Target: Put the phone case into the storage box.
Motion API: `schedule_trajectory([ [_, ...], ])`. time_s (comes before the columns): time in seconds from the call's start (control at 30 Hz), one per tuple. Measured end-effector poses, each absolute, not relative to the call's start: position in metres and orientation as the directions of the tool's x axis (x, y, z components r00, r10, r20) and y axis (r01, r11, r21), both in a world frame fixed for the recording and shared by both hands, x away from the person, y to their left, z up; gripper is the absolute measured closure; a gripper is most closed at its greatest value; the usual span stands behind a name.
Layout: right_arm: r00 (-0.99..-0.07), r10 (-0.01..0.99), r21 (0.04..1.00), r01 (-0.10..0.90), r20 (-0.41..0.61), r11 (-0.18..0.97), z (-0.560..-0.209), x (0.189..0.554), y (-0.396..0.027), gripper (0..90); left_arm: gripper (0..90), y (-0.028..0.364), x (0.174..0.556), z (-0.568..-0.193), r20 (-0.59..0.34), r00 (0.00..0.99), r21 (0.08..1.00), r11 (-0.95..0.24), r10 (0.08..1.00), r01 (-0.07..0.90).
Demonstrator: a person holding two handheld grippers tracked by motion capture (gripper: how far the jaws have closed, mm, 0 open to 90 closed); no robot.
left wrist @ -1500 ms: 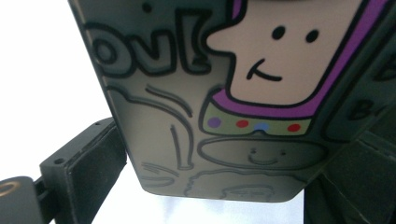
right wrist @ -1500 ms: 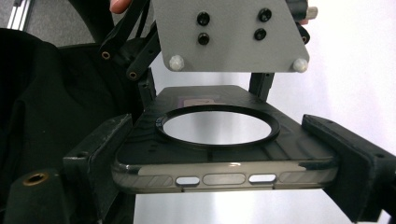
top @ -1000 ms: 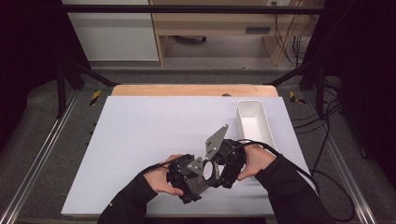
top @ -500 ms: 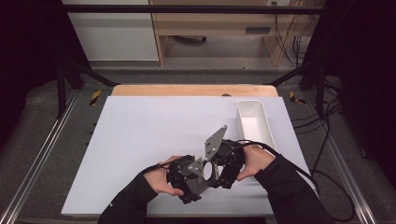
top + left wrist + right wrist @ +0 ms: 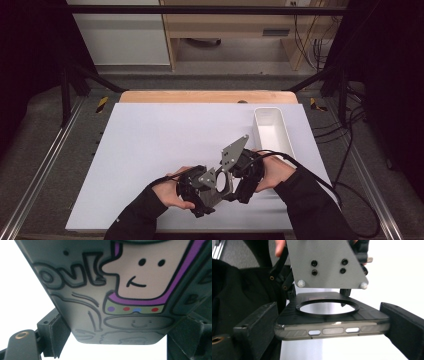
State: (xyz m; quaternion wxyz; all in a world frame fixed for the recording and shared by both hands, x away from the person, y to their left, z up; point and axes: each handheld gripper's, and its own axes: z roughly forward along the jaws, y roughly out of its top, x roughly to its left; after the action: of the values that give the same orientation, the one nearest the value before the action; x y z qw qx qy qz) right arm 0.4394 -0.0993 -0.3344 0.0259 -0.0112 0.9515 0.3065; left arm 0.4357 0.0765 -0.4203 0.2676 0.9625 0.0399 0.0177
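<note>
Grippers meet at the near edge of the white worktop (image 5: 150, 150), where the left gripper (image 5: 197, 192) and the right gripper (image 5: 242, 175) sit close together, sharing a phone case (image 5: 329, 320) between them. In the right gripper view, the case's short end with its slots sits clamped between both black jaws, and in the left gripper view its cartoon-printed face lies between jaws set wide, touching at the edges as far as can be told. Farther back on the right stands an empty white tray (image 5: 270, 131).
</note>
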Motion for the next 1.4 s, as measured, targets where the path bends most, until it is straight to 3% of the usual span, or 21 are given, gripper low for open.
schedule_trajectory([
  [0.13,-0.997,0.011,0.611,-0.037,-0.075,0.791,-0.33,0.439,-0.104,0.1,11.6,0.081,0.436,-0.42,0.016,0.995,0.529,-0.845,0.095,0.072],
  [0.67,-0.993,0.105,0.791,0.021,-0.055,0.612,-0.324,0.44,-0.14,0.0,11.6,0.101,0.435,-0.419,0.012,0.99,0.596,-0.796,0.142,0.107],
  [1.4,-0.99,0.136,0.891,0.09,0.032,0.446,-0.351,0.439,-0.151,0.1,11.6,0.118,0.431,-0.426,-0.004,0.983,0.723,-0.679,0.184,0.13],
])
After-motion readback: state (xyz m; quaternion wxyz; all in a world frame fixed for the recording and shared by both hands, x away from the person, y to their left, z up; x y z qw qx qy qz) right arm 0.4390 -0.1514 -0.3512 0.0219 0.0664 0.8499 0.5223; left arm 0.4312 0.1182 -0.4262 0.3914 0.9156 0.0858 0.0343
